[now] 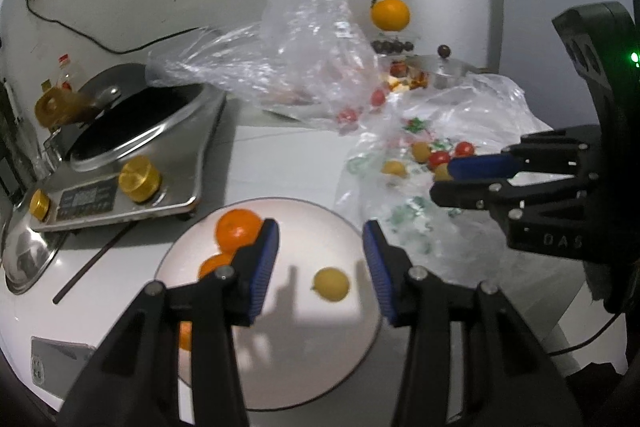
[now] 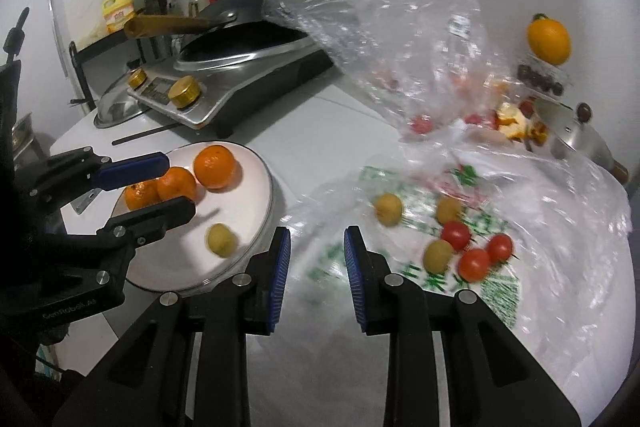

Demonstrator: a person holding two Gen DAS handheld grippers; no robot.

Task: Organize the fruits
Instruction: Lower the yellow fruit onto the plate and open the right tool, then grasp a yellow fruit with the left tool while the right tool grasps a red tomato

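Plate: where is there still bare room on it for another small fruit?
The white plate is bare along its right side and near edge, around the lone yellow fruit. Its far-left part is crowded with three oranges, and the open left claw hovers there. The printed bag borders the plate's right.

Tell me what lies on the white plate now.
The white plate holds three oranges and one small yellow fruit. The left hand-held gripper hangs over it, open, covering part of the oranges.
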